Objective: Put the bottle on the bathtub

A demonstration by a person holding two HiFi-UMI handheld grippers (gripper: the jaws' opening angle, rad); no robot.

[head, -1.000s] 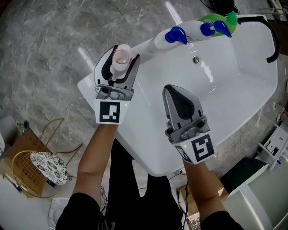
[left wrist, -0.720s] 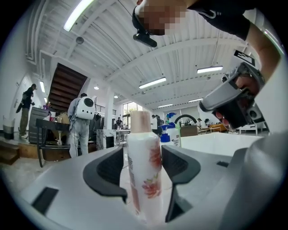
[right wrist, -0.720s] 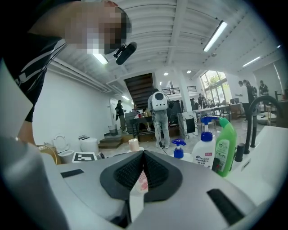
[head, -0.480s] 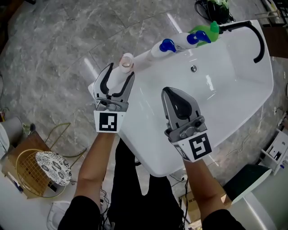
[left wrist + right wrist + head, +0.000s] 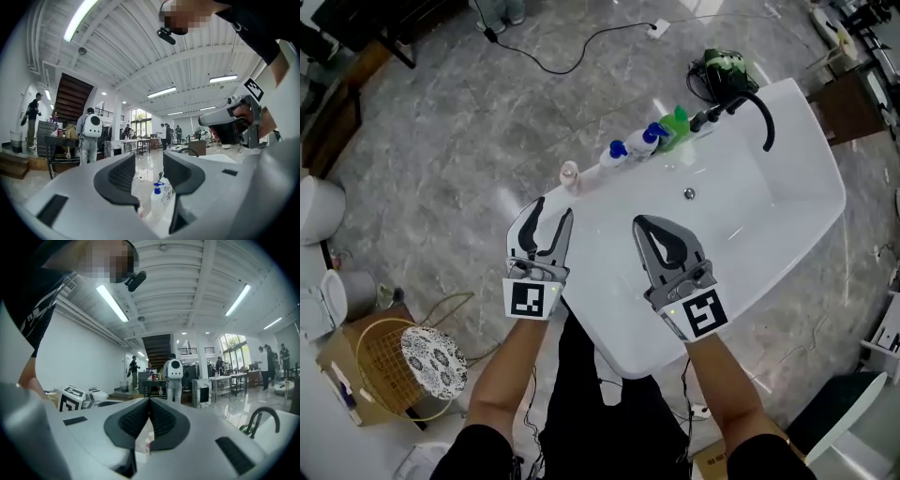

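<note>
Far left, on the floor: cardboard box [image 5: 337, 375]. Beside it is a gold wire basket [image 5: 389, 380] with a round black-and-white patterned piece [image 5: 433, 350] on top (plate or cloth, can't tell).

left gripper [image 5: 549, 217]: over the tub's near-left corner. Its own view shows the fingers [image 5: 123, 174] spread wide with nothing between them. Through the gap only floor and the distant rim bottles are visible.

bottle [image 5: 570, 174]: small, white, pinkish top. It stands upright on the left rim of the bathtub [image 5: 614, 330], beyond the left gripper and well clear of it.

Further along the same rim, close together in a row:
- blue-capped bottle [image 5: 617, 152]
- second blue-capped bottle [image 5: 652, 139]
- green bottle [image 5: 677, 125]

right gripper [image 5: 649, 227]: over the basin. Its fingers [image 5: 161, 420] are pressed pad to pad and hold nothing.

Tub interior: white, with the drain [image 5: 689, 194] in the floor. A black faucet [image 5: 766, 117] arches over the far end, and a dark bundle with green in it [image 5: 722, 67] sits behind that.

Writing: bottle labels are too small to read. The only clear print is the black-and-white square marker on each gripper's cube, left marker [image 5: 531, 299] and right marker [image 5: 701, 314].
</note>
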